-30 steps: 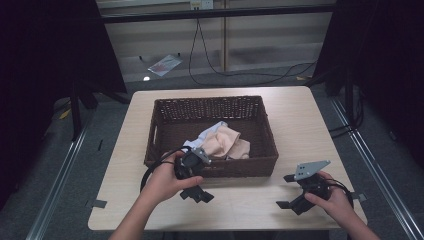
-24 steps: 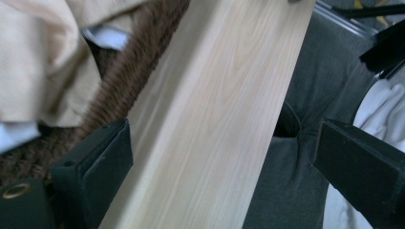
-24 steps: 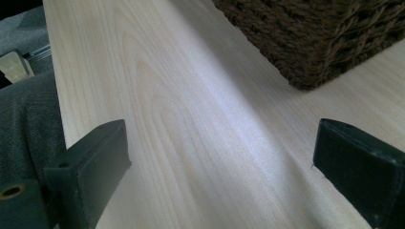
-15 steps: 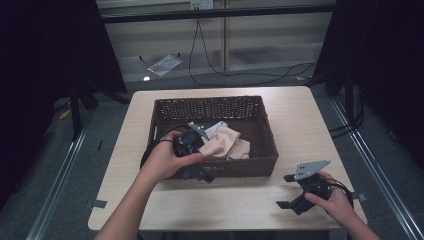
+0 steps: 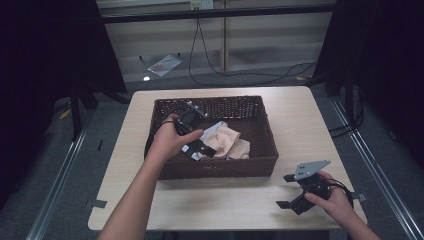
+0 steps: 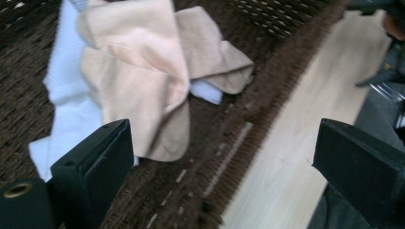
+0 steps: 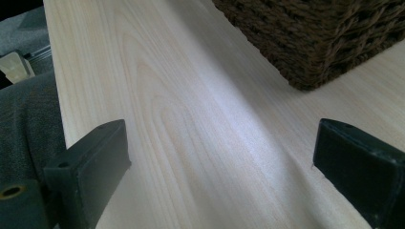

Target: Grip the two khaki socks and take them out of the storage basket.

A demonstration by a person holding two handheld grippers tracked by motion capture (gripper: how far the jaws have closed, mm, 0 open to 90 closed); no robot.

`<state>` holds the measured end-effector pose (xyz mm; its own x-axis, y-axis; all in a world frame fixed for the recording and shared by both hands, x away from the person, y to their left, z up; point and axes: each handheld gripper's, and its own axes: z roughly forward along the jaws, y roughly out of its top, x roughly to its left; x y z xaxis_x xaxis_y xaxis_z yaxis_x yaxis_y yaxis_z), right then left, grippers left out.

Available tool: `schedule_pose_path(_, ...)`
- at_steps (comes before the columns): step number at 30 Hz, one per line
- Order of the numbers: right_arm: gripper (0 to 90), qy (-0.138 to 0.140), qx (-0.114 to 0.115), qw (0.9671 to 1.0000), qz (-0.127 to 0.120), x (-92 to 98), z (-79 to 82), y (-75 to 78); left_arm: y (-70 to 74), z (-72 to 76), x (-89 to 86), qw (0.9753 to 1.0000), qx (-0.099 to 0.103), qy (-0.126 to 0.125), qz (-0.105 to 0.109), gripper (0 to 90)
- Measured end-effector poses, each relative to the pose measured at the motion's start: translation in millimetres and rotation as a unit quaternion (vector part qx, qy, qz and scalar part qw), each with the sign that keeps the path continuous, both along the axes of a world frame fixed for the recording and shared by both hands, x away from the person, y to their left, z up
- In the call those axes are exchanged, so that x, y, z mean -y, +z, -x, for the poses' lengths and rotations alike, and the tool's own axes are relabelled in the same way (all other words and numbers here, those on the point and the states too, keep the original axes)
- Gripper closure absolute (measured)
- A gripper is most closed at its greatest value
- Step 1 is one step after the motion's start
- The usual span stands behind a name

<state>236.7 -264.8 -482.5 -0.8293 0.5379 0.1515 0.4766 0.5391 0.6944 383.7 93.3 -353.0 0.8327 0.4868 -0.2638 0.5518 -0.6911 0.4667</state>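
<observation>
My left gripper (image 5: 200, 148) over basket (image 5: 260, 162), jaws apart, empty. Peach cloth (image 6: 138, 76) soft, light, floppy — pinch raised fold. Right gripper (image 5: 292, 192) on table (image 5: 320, 125), jaws apart — idle.

1. One wicker basket (image 5: 220, 167) is seen at the middle of the table (image 5: 300, 120).
2. Two cloths are counted inside the basket: one peach cloth (image 6: 138, 76) and one white cloth (image 6: 67, 109) beneath it.
3. Two grippers are counted: the left gripper (image 5: 200, 147) is held over the basket with its jaws wide apart, and the right gripper (image 5: 287, 192) is held near the basket's right front corner, jaws likewise spread.
4. Two hands are counted, one on each gripper.
</observation>
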Motion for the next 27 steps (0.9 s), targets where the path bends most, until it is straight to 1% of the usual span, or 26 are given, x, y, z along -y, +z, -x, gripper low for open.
schedule_pose_path(1, 4.7, 0.000, 0.000, 1.0000, 0.000, 0.0, 0.0, 0.0, 0.0, 0.0, 0.0, 1.0000, 0.000, 0.000, 0.000, 6.0)
schedule_pose_path(2, 4.7, 0.000, 0.000, 1.0000, 0.000, 0.0, -0.1, 0.0, -2.0, -3.6, 0.3, 1.0000, -0.001, 0.006, -0.002, 6.0)
schedule_pose_path(3, 4.7, 0.000, 0.000, 1.0000, 0.000, 0.0, -0.1, 0.0, -6.0, -10.2, 0.9, 0.9998, -0.002, 0.019, -0.005, 6.0)
schedule_pose_path(5, 4.7, -0.001, -0.001, 1.0000, -0.001, -0.1, 0.2, 0.1, -10.1, -16.7, 1.4, 0.9994, -0.006, 0.032, -0.010, 6.0)
schedule_pose_path(6, 4.7, -0.001, -0.001, 1.0000, -0.001, -0.1, 0.2, 0.1, -10.1, -16.7, 1.4, 0.9994, -0.006, 0.032, -0.010, 6.0)
schedule_pose_path(9, 4.7, 0.001, 0.000, 1.0000, -0.001, -0.3, 0.2, 0.0, -17.6, -26.0, 1.1, 0.9990, -0.006, 0.043, -0.011, 6.0)
schedule_pose_path(10, 4.7, 0.000, -0.002, 1.0000, -0.003, -0.5, 0.5, 0.0, -22.7, -30.5, 1.0, 0.9986, -0.006, 0.052, -0.011, 6.0)
schedule_pose_path(12, 4.7, 0.000, -0.001, 1.0000, -0.002, -0.1, 0.4, 0.4, -25.1, -32.9, 1.3, 0.9986, -0.006, 0.052, -0.011, 6.0)
schedule_pose_path(13, 4.7, 0.000, 0.000, 1.0000, 0.000, 0.0, 0.3, 0.7, -28.2, -34.1, 2.2, 0.9984, -0.001, 0.056, -0.005, 6.0)
schedule_pose_path(14, 4.7, 0.000, 0.000, 1.0000, 0.000, 0.0, 0.3, 0.7, -30.0, -35.8, 2.6, 0.9986, -0.002, 0.053, -0.008, 6.0)
schedule_pose_path(16, 4.7, -0.002, -0.001, 1.0000, -0.001, 0.0, 0.2, 0.7, -34.9, -38.6, 5.3, 0.9989, 0.006, 0.047, -0.007, 6.0)
schedule_pose_path(18, 4.7, 0.000, -0.001, 1.0000, -0.004, -0.1, 0.1, 0.3, -39.2, -40.7, 7.7, 0.9989, 0.009, 0.046, -0.007, 6.0)
schedule_pose_path(20, 4.7, -0.001, -0.001, 1.0000, -0.002, -0.2, 0.3, 0.6, -44.7, -43.1, 9.7, 0.9984, 0.007, 0.055, -0.007, 6.0)
schedule_pose_path(21, 4.7, -0.001, -0.001, 1.0000, -0.002, -0.2, 0.3, 0.7, -47.3, -44.0, 10.2, 0.9981, 0.003, 0.061, -0.009, 6.1)
schedule_pose_path(22, 4.7, -0.001, 0.000, 1.0000, -0.002, 0.1, 0.3, 0.9, -50.2, -44.9, 10.3, 0.9981, 0.002, 0.061, -0.006, 6.5)
schedule_pose_path(23, 4.7, 0.000, -0.001, 1.0000, -0.003, 0.2, 0.3, 0.9, -52.3, -46.2, 10.3, 0.9983, 0.003, 0.058, -0.010, 6.6)
schedule_pose_path(25, 4.7, 0.000, -0.001, 1.0000, -0.003, 0.5, 0.4, 1.2, -56.8, -48.0, 10.6, 0.9983, 0.009, 0.054, -0.018, 6.7)
schedule_pose_path(26, 4.7, 0.000, -0.001, 1.0000, -0.003, 0.6, 0.4, 1.2, -58.0, -48.7, 10.7, 0.9979, 0.008, 0.061, -0.019, 6.7)
schedule_pose_path(27, 4.7, 0.000, -0.001, 1.0000, -0.003, 0.6, 0.3, 1.2, -59.7, -49.7, 10.9, 0.9976, 0.012, 0.067, -0.015, 6.7)
